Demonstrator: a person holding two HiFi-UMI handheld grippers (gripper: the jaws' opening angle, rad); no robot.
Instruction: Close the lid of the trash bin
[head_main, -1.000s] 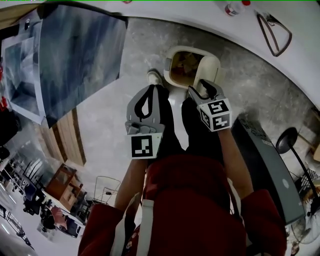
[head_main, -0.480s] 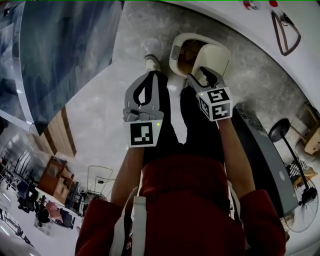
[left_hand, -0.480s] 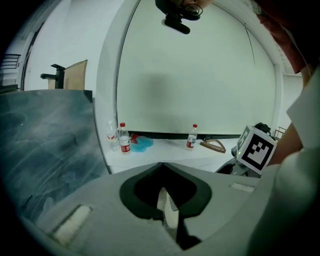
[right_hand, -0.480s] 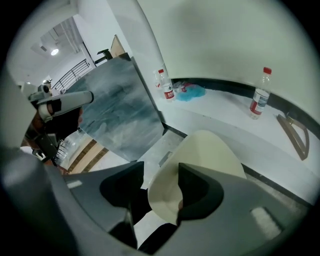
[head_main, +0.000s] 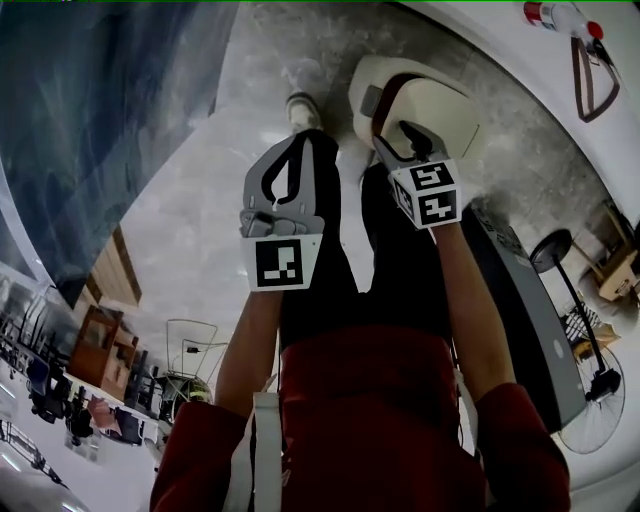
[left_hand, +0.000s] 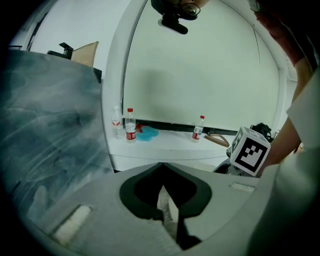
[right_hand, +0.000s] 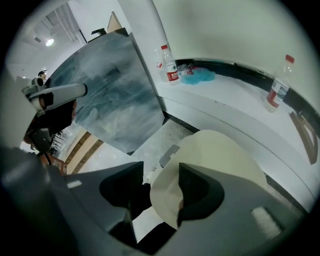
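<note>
A cream trash bin (head_main: 362, 78) stands on the floor ahead of the person's feet. Its cream lid (head_main: 440, 100) is tilted low over the opening, and only a dark slit (head_main: 385, 95) still shows. My right gripper (head_main: 402, 138) is open and rests against the lid's near edge. In the right gripper view the lid (right_hand: 225, 160) fills the space in front of the jaws, with its rim between them. My left gripper (head_main: 298, 140) hangs to the left of the bin, over the person's leg. It is shut and holds nothing, its tips (left_hand: 167, 220) pressed together.
A shoe (head_main: 303, 108) stands just left of the bin. A large dark panel (head_main: 100, 120) leans at the left. Behind the bin, a white counter (left_hand: 165, 142) carries water bottles (left_hand: 130, 125), a blue cloth (left_hand: 146, 133) and a hanger (head_main: 590, 75). A grey case (head_main: 530, 320) lies at the right.
The lid has swung down from upright to nearly flat over the bin, hiding the rubbish inside. My right gripper followed it forward. The left gripper stayed put.
</note>
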